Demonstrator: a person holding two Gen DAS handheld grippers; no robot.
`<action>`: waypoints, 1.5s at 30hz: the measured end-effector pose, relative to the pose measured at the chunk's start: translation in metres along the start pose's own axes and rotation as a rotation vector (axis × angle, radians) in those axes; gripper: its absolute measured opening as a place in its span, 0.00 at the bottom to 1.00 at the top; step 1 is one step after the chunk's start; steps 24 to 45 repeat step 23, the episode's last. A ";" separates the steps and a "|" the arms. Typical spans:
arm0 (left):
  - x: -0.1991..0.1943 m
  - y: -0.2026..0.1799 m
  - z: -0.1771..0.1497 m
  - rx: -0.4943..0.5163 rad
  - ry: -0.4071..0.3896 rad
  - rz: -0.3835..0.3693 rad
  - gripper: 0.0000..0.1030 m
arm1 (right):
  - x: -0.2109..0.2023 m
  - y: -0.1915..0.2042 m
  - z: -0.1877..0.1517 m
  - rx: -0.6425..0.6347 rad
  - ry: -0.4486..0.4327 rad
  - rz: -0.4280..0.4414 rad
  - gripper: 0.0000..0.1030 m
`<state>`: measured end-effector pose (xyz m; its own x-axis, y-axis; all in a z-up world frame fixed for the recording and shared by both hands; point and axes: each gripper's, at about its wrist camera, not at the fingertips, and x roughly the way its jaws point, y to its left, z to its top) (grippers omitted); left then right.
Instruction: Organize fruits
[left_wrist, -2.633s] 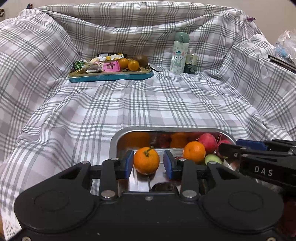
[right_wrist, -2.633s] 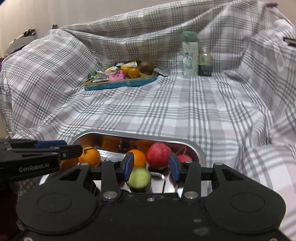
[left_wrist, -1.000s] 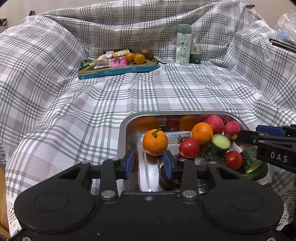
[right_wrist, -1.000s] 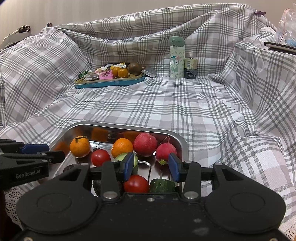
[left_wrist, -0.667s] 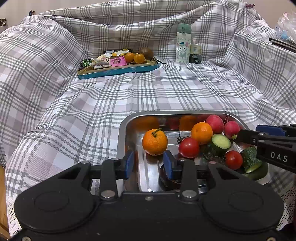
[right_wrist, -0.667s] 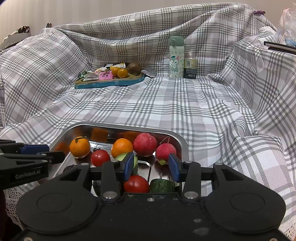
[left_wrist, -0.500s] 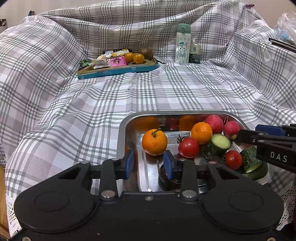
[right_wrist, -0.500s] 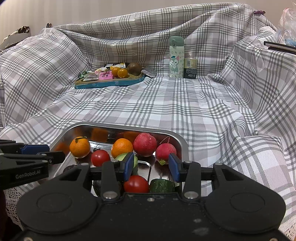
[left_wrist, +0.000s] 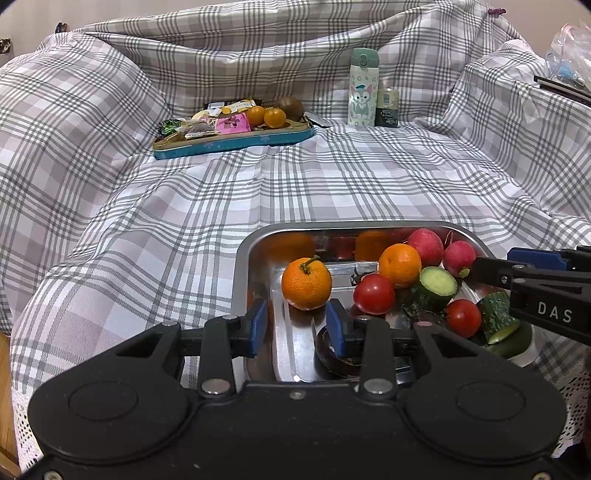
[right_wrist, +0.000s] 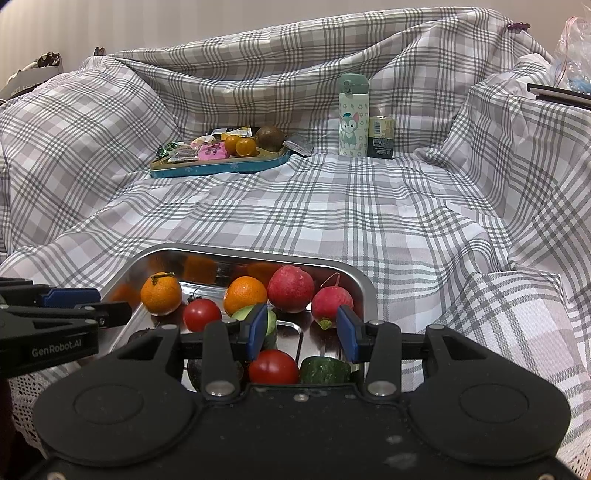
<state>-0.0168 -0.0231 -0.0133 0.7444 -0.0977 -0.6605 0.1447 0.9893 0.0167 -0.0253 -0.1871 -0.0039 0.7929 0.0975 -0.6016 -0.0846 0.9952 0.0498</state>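
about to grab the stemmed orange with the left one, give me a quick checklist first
1. Left gripper empty, fingers apart: ok.
2. Stemmed orange lined up just beyond the left fingers: ok.
3. Orange stands clear of the tomato: ok.
4. Right gripper empty, away from that orange: ok.
5. Metal tray flat on the checked cloth: ok.
6. Gap wide enough for the orange: cannot tell.

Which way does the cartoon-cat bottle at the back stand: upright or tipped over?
Upright. The bottle stands on its base on the checked cloth, green lid on top, beside a small can.
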 end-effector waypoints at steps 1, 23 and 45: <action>0.000 0.000 0.000 0.001 -0.001 0.002 0.44 | 0.000 0.000 0.000 0.000 0.000 0.001 0.44; 0.003 0.003 0.002 -0.017 0.001 -0.027 0.44 | 0.007 -0.002 0.000 0.007 0.032 0.021 0.44; 0.003 0.003 0.002 -0.017 0.001 -0.027 0.44 | 0.007 -0.002 0.000 0.007 0.032 0.021 0.44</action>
